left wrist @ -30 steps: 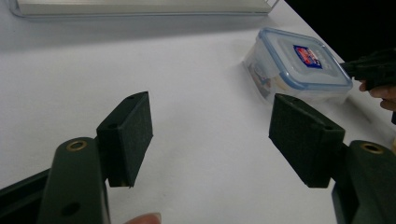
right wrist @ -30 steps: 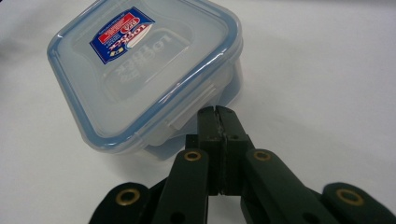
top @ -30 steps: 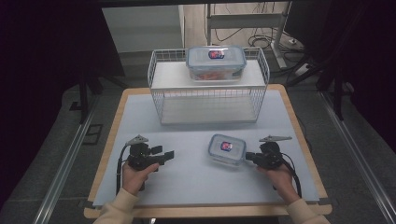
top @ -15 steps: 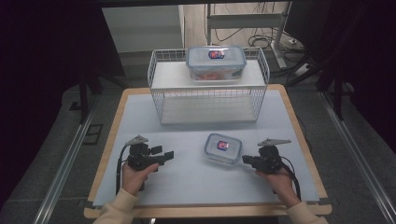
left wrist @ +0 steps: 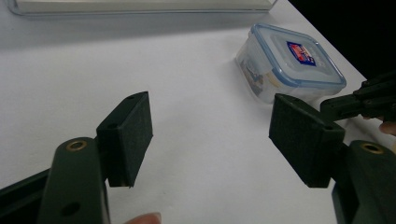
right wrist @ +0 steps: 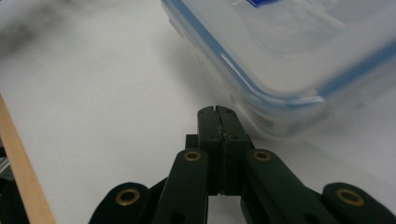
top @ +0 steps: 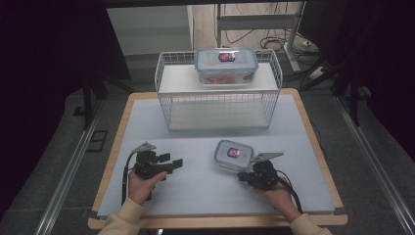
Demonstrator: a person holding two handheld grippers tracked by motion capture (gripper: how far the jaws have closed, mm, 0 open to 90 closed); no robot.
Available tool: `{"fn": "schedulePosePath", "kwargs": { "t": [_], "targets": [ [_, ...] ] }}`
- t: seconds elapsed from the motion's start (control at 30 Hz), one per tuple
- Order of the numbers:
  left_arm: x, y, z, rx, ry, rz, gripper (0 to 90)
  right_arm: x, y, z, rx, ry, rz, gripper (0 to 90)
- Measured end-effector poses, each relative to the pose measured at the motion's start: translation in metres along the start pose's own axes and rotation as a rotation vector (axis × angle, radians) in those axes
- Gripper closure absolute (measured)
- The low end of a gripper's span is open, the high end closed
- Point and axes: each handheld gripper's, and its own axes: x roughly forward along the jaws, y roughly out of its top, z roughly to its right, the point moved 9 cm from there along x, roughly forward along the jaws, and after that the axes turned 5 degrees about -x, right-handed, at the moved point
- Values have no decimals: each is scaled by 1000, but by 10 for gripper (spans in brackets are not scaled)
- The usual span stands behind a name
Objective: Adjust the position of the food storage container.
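Right gripper [top: 243, 176] has its jaws pressed flat together with nothing between them; in the right gripper view [right wrist: 217, 112] the joined tips sit just short of the near corner of the small lidded box [right wrist: 289, 60], low against the white mat [right wrist: 93, 107], and whether they touch the box wall cannot be told. From above, that small lidded box [top: 234, 155] lies on the white mat [top: 195, 191] in the near right part of the table [top: 122, 122], turned a little askew, with a blue-rimmed clear lid and a red and blue label on top. The gripper lies just at its near right side, held in the person's right hand [top: 276, 191].

Left gripper [top: 177, 163] rests in the near left part of the mat, held by the left hand [top: 139, 183], pointing right toward the box but well apart from it. Its jaws stand wide apart and empty; in the left gripper view [left wrist: 212, 135] the small box [left wrist: 289, 60] shows beyond the right-hand jaw.

At the far side stands a white wire basket [top: 166, 93], and on top of it rests a larger lidded box [top: 226, 66].
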Motion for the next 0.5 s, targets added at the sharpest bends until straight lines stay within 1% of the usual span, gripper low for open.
{"fn": "schedulePosePath", "kwargs": {
  "t": [0.1, 0.13, 0.17, 0.27, 0.3, 0.33, 0.37, 0.4, 0.47, 0.5],
  "targets": [
    [0, 0, 0, -2, -2, -1, 301, 2, 4, 2, 0, -9, 7, 896],
    [0, 0, 0, -3, -4, 0, 301, 2, 4, 5, 6, -18, 7, 896],
    [1, 0, 1, -5, -4, 2, 301, 1, 4, 8, 15, -17, 11, 896],
    [1, -1, 1, -4, -6, -2, 300, -1, 4, 12, 13, -29, 18, 896],
    [1, -1, 1, -3, -5, -5, 300, -2, 5, 17, 24, -40, 25, 896],
    [1, -1, 1, -3, -5, -5, 300, -2, 5, 17, 24, -40, 25, 896],
    [1, -1, 1, -4, -4, -5, 300, -4, 5, 23, 37, -48, 29, 896],
    [1, -1, 1, -4, -4, -5, 300, -4, 5, 23, 37, -48, 29, 896],
    [1, -1, 1, -3, -3, -7, 300, -5, 6, 29, 51, -55, 37, 896],
    [2, -1, 0, -5, -3, -9, 300, -6, 6, 34, 60, -63, 41, 896]
  ]
}}
